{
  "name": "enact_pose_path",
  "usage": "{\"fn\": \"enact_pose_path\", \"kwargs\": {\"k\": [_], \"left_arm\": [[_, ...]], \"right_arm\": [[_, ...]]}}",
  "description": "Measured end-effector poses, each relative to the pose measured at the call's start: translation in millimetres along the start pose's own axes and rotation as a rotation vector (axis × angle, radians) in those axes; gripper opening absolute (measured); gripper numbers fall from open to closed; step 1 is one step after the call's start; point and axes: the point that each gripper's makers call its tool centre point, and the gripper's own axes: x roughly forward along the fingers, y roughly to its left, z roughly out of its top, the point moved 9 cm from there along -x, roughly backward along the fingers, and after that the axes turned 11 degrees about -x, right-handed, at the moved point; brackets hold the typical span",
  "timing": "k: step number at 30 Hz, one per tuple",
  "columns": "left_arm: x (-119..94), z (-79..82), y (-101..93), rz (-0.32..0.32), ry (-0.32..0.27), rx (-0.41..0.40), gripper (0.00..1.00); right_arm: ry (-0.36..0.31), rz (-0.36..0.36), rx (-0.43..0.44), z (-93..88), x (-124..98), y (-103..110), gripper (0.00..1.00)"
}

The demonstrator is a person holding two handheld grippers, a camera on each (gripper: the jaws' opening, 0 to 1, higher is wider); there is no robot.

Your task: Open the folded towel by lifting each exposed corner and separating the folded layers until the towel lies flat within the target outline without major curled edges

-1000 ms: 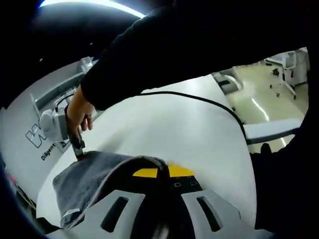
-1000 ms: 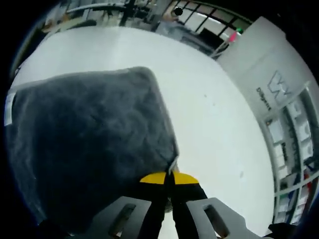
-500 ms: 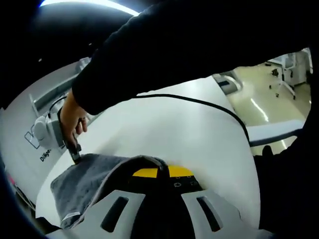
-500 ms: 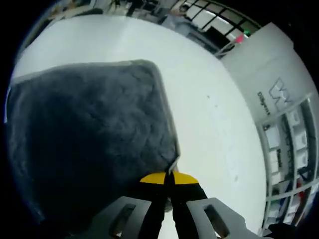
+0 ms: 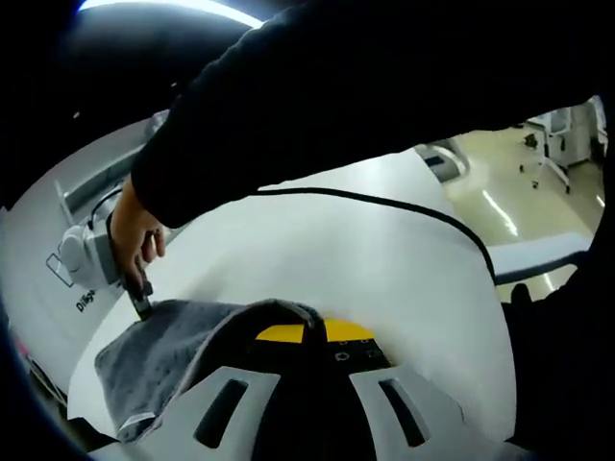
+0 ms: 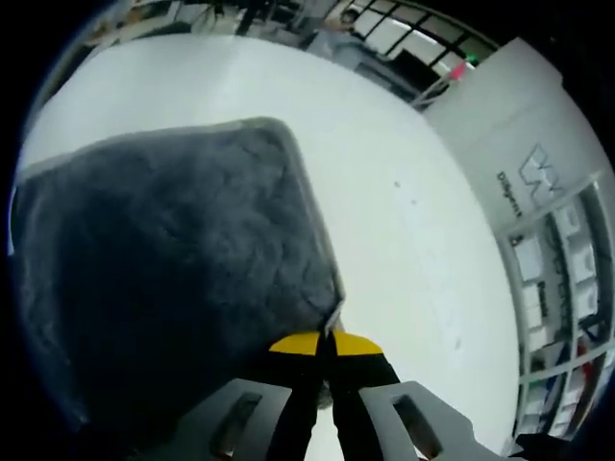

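Both grippers, left gripper (image 5: 306,327) and right gripper (image 6: 325,338), pinch near corners of the soft, limp grey towel (image 6: 163,279), likely light and droopy.

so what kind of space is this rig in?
Probably a lab or workshop, not a home: white worktable with a grey towel, printed white panel, shelving, glossy floor with rolling chairs.

Dark grey fluffy folded towel (image 6: 163,279) lies on the white table (image 6: 404,240), one corner pinched and raised
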Motion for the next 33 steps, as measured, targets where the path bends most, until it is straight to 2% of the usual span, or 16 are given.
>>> {"fn": "enact_pose_path", "kwargs": {"k": [10,14,17,21,24,27,33], "left_arm": [[-1,0.3,0.9,-0.008,-0.005,-0.021,0.03],[-7,0.3,-0.6,-0.040,-0.027,-0.040,0.09],[-16,-0.4,-4.1,-0.079,-0.057,-0.065,0.12],[-31,3.2,-9.5,-0.089,-0.068,-0.073,0.21],[-42,8.6,-13.2,-0.122,-0.084,-0.069,0.21],[-54,15.8,-11.4,-0.135,-0.123,-0.118,0.22],[-69,18.1,0.0,-0.102,-0.140,-0.132,0.25]], "right_arm": [[0.002,-0.007,-0.002,0.3,-1,3,0.00],[-0.015,-0.004,0.014,-1.2,-1,2,0.00],[-0.049,-0.001,0.031,-5.5,-3,1,0.00],[-0.067,-0.012,0.032,-6.1,-2,2,0.00],[-0.075,-0.014,0.038,-6.4,-1,1,0.00],[-0.081,-0.012,0.046,-7.2,1,-3,0.00],[-0.065,-0.024,0.066,-5.8,1,-6,0.00]]}}
